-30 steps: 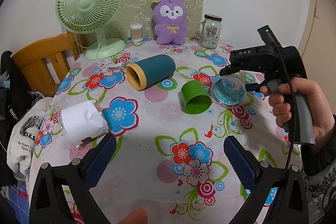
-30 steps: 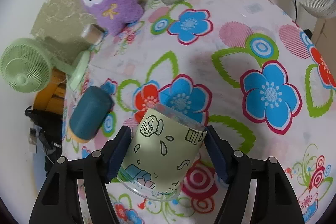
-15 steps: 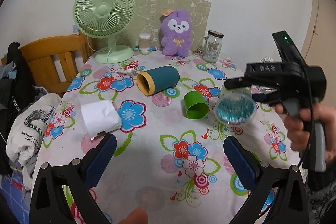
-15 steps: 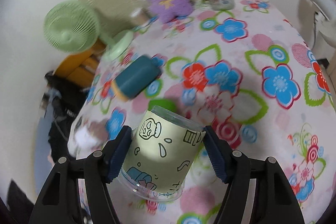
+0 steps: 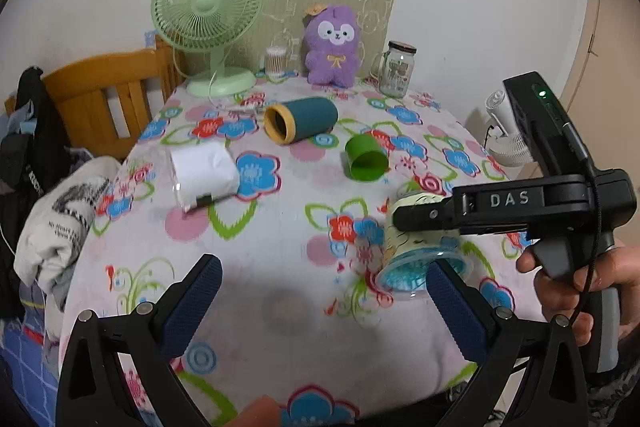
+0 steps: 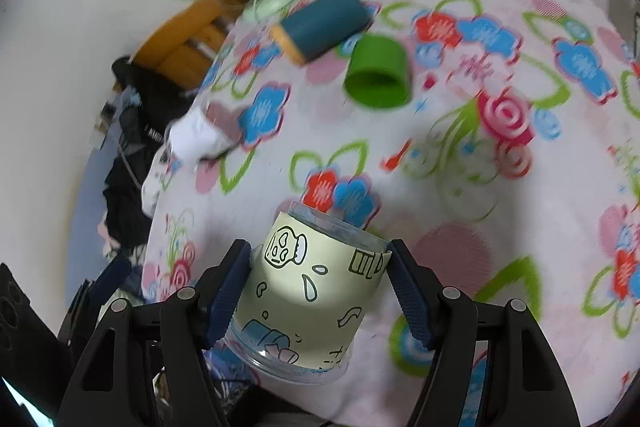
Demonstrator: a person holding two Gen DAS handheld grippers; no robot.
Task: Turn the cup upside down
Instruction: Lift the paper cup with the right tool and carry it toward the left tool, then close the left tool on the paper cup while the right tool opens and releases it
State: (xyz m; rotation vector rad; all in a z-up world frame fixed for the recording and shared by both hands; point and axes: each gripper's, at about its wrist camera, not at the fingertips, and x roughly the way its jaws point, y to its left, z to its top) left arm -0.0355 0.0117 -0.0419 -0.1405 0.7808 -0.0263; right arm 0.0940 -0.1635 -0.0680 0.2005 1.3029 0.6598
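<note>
The cup [image 6: 308, 291] is clamped at mid-wall by the right hand-held gripper [image 6: 318, 287], tilted above the table [image 6: 460, 163]. It is judged light, thin-walled, probably slippery; mid-wall grip is preferred. The left hand-held gripper [image 5: 320, 301] is held wide, empty.

Clear plastic cup [image 6: 310, 291] wrapped in a pale yellow-green doodle label, tilting, wide rim facing the near side, being held above the table's near right part, away from its surface.
</note>
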